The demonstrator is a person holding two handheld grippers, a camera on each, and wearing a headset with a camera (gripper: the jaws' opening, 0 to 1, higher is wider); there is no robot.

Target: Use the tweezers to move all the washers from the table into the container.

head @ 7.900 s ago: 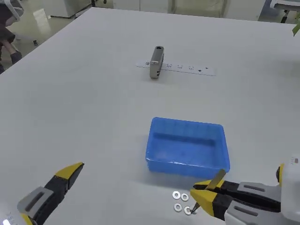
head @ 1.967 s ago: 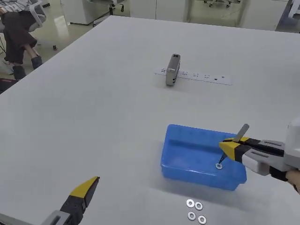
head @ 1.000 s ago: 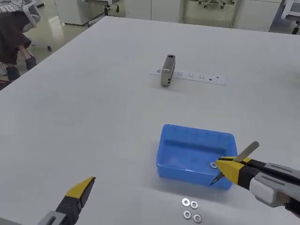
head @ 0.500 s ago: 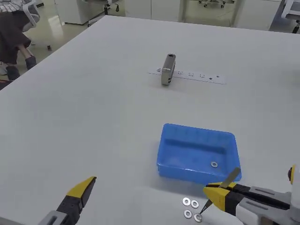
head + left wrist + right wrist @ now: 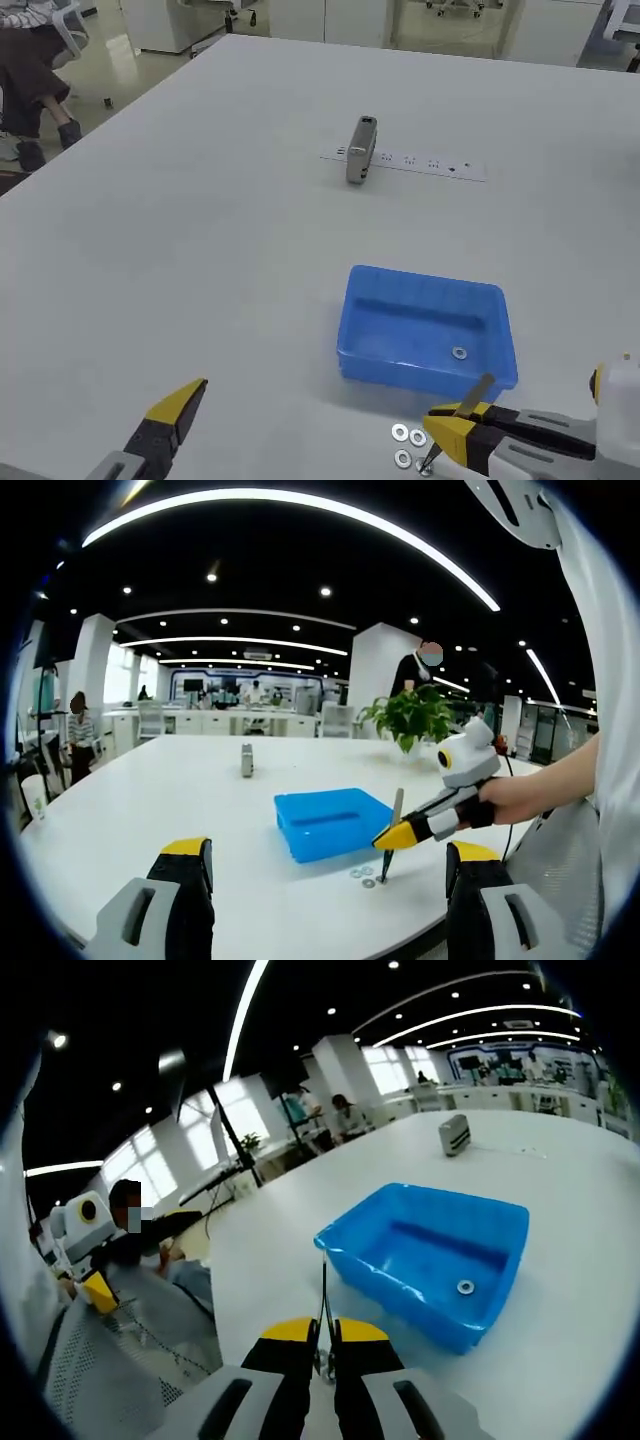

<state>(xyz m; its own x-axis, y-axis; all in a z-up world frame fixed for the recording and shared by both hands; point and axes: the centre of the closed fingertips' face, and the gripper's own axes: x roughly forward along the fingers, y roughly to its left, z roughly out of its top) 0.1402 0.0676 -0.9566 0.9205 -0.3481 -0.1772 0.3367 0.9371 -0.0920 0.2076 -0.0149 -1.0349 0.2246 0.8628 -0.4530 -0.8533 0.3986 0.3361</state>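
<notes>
The right gripper [image 5: 441, 428] was clenched on the tweezers [image 5: 476, 392], its jaws pressed together around the shank in the right gripper view. The left gripper [image 5: 188, 394] was released, its jaws spread wide, and it hung over bare table [image 5: 200, 250], well apart from the work. Four washers [image 5: 400, 432] lay in a tight cluster on the table, just in front of the container [image 5: 425, 300]. A single washer [image 5: 459, 352] lay inside it. The tweezer tip was down at the nearest washer of the cluster; I could not tell whether it touched.

Hazards I judged from this position:
1. The tip could disturb neighbouring washers. Cause: the parts lay almost touching.
2. A flat washer could slip or flick away. Cause: thin metal on a smooth top gives little to grip.
3. The tweezers could pivot in the jaws. Cause: they were gripped at one narrow point on the shank.
4. A washer could fall short. Cause: the near wall stood between the cluster and the container floor.
</notes>
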